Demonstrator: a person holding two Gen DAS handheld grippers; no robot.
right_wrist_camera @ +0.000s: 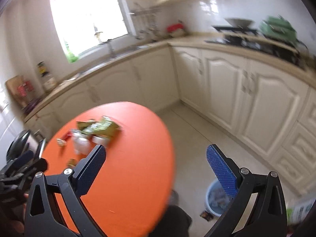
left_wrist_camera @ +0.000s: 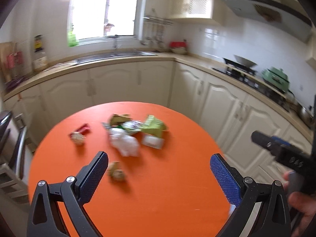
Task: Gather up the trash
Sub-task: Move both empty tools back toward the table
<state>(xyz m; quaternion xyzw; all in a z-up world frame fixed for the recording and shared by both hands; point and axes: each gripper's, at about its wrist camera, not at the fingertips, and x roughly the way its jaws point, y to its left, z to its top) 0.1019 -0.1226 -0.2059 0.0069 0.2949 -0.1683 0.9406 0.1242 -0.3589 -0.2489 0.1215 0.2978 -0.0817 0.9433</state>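
Trash lies on a round orange table (left_wrist_camera: 158, 187): a green packet (left_wrist_camera: 153, 125), crumpled white plastic (left_wrist_camera: 125, 143), a red wrapper (left_wrist_camera: 82, 130), a white-and-green wrapper (left_wrist_camera: 152, 141) and a small crumpled scrap (left_wrist_camera: 116, 172). My left gripper (left_wrist_camera: 159, 167) is open and empty above the table, with the scrap just right of its left finger. My right gripper (right_wrist_camera: 156, 159) is open and empty over the table's right edge; the trash pile (right_wrist_camera: 94, 130) lies ahead to its left. A blue bin (right_wrist_camera: 215, 199) with trash inside stands on the floor behind the right finger.
Cream kitchen cabinets (left_wrist_camera: 227, 102) wrap around behind and to the right of the table. A sink (left_wrist_camera: 116, 55) sits under the window and a stove (left_wrist_camera: 241, 69) with a wok on the right. A metal chair (left_wrist_camera: 11, 148) stands left of the table. The right gripper also shows in the left wrist view (left_wrist_camera: 280, 150).
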